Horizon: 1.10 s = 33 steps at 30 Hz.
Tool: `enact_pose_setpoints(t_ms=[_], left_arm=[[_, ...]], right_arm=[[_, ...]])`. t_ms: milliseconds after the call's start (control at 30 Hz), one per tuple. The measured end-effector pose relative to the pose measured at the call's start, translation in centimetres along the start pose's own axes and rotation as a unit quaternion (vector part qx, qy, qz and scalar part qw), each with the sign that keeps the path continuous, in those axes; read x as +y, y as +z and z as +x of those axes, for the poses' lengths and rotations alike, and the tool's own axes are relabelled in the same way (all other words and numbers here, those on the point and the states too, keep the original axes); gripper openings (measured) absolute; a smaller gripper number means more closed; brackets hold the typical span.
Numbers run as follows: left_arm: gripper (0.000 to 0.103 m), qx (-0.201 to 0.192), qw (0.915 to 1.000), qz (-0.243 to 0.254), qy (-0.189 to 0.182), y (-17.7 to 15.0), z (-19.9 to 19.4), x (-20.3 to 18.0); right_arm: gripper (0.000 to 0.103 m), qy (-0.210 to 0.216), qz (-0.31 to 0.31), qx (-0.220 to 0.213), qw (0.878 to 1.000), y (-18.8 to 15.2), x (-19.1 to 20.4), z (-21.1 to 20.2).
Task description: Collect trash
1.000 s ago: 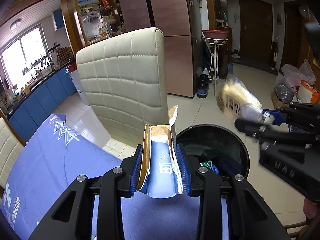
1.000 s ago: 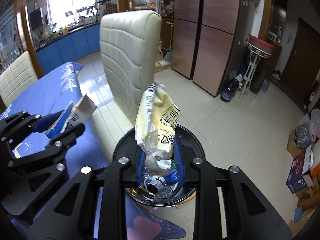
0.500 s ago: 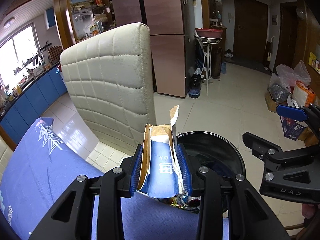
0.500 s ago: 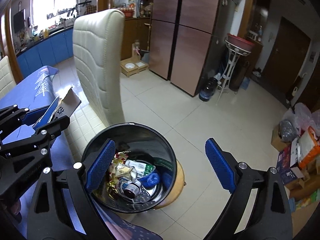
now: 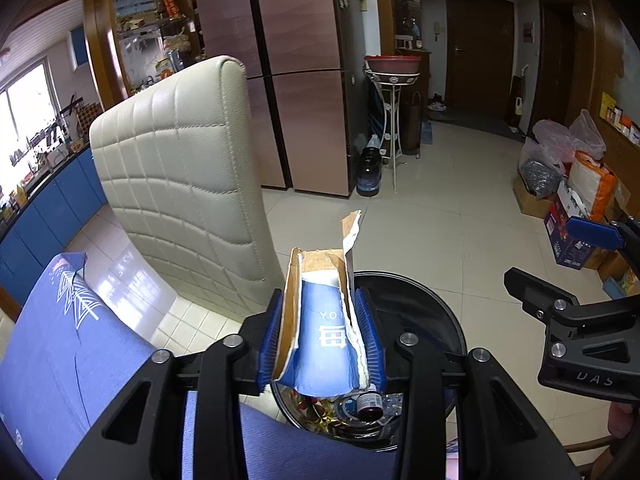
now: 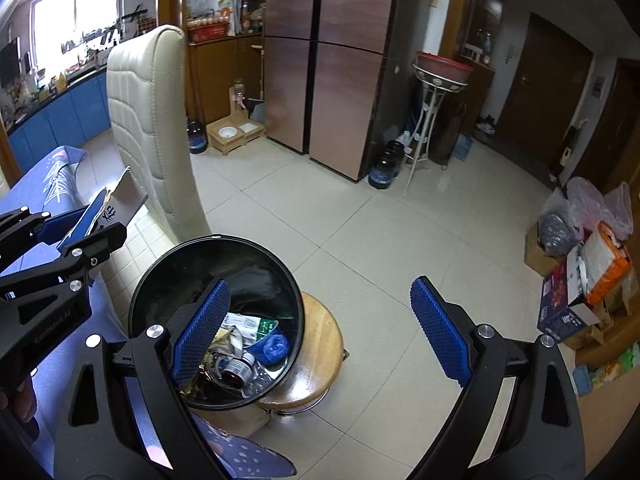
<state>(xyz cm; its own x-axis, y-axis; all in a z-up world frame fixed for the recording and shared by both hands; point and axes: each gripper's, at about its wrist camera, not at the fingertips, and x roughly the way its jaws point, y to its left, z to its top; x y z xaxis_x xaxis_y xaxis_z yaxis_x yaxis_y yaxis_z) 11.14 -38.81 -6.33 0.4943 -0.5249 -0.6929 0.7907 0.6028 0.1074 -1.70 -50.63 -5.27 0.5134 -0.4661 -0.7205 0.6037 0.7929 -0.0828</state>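
My left gripper (image 5: 321, 338) is shut on a torn blue and brown carton (image 5: 320, 320) and holds it upright at the table edge, just left of the black trash bin (image 5: 432, 312). The bin (image 6: 192, 264) stands on a round wooden stool (image 6: 324, 344) and holds several wrappers and a small bottle (image 6: 234, 368). My right gripper (image 6: 320, 328) is open and empty, above the bin's right side; its fingers (image 5: 592, 232) show at the right of the left wrist view. The left gripper with the carton (image 6: 102, 212) shows at the left of the right wrist view.
A cream padded chair (image 5: 180, 184) stands close behind the bin. A blue tablecloth (image 5: 60, 352) covers the table at lower left. Boxes and bags (image 6: 588, 264) lie on the tiled floor at the right. A metal stand with a red basin (image 6: 436, 72) is by the fridge.
My right gripper opened and let a yellow snack bag drop into the bin, then drew back to the right. My left gripper kept the carton and moved closer to the bin.
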Motion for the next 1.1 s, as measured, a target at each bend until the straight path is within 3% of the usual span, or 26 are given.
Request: enact_pose_setpoints(t_ms=[33, 100, 167, 467, 1100], left_arm=[[0.039, 0.0, 1.0, 0.001, -0.002, 0.1, 0.0, -0.2], [0.07, 0.001, 1.0, -0.001, -0.006, 0.2, -0.1, -0.3], [0.081, -0.008, 0.9999, -0.009, -0.006, 0.3, -0.5, -0.3], [0.088, 0.001, 0.9997, -0.023, 0.0, -0.4, -0.5, 0.2], [0.088, -0.008, 0.9996, -0.027, 0.002, -0.3, -1.2, 1.6]], right_arm=[[0.091, -0.002, 0.003, 0.0, 1.0, -0.1, -0.3, -0.1], [0.091, -0.004, 0.008, -0.001, 1.0, -0.2, -0.6, -0.3], [0.091, -0.007, 0.013, -0.002, 1.0, -0.3, -0.8, -0.5], [0.092, -0.007, 0.011, -0.004, 1.0, -0.4, -0.6, -1.0], [0.094, -0.002, -0.006, -0.012, 1.0, 0.2, 0.7, -1.3]])
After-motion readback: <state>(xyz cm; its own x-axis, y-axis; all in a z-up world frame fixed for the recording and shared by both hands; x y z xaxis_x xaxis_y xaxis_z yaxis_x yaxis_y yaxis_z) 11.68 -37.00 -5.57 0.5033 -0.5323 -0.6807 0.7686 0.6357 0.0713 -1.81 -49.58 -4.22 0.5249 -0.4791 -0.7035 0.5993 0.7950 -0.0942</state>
